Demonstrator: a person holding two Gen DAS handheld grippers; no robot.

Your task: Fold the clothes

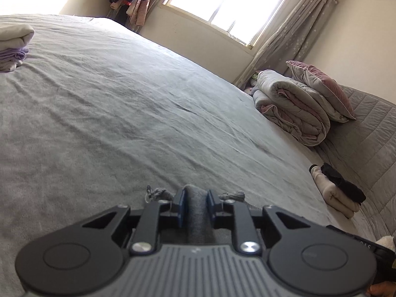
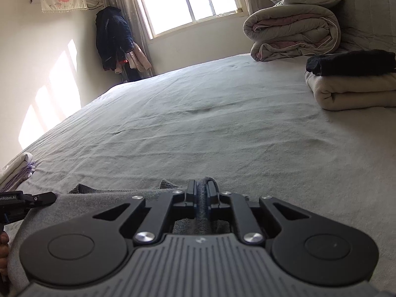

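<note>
Both hand-held grippers, left (image 1: 196, 199) and right (image 2: 202, 193), pinch grey garment (image 2: 99, 195) | garment mostly hidden under grippers | bed (image 2: 222, 128)

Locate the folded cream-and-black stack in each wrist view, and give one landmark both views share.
Left wrist: the cream-and-black stack sits at the lower right, on the far right side of the bed.
Right wrist: the same stack sits at the right edge, mid-height, the black piece on top of the cream one.
Shared landmark: the rolled quilt beyond the stack, under the window.
</note>
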